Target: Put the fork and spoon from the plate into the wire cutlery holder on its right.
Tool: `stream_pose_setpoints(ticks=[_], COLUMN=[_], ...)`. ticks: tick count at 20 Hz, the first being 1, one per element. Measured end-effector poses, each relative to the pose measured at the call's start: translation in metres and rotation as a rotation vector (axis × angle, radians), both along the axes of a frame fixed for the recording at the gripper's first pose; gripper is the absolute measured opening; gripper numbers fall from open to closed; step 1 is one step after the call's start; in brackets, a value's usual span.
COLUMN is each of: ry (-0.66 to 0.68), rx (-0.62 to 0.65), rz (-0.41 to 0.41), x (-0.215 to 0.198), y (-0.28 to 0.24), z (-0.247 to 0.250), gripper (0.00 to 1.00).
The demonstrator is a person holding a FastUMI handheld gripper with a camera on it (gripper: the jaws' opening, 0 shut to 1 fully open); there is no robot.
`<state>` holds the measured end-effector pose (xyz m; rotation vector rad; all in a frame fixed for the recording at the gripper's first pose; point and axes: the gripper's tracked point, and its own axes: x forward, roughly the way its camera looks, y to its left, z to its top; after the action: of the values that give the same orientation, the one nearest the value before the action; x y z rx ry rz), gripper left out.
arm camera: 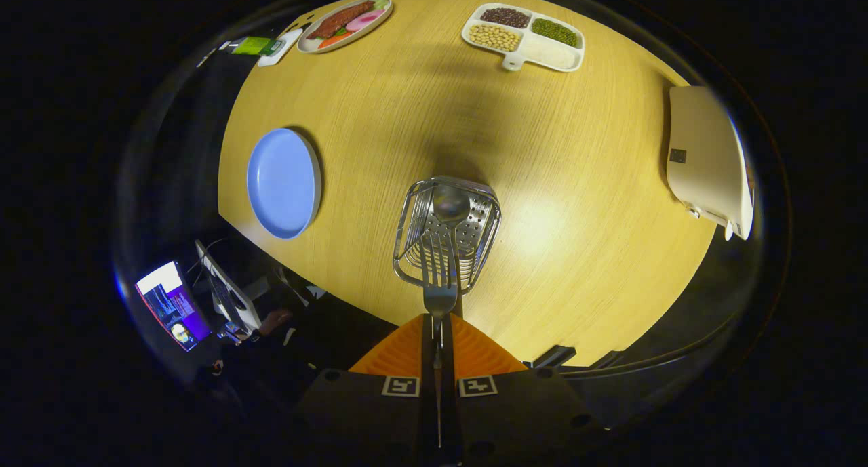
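Gripper (439,331): fingers clamped on a steel fork (439,277), tines pointing away into the rounded wire cutlery holder (415,223). Spoon (451,204) inside. Smooth blue plate (283,182) left.

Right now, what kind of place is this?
Probably a staged dining-table setup: wooden table, blue plate, food trays beyond. The gripper is shut on the fork above the holder.
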<state>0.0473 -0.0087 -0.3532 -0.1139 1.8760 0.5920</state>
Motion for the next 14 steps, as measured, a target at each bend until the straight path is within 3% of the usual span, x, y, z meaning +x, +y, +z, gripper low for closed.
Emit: stream_pose_setpoints(ticks=[9,14], ry=[0.117,0.122], rx=[-0.107,-0.132], rz=[0.135,0.161], x=[0.012,0.020], y=[0.003,0.007], z=[-0.024,-0.034], gripper=[0.06,0.06])
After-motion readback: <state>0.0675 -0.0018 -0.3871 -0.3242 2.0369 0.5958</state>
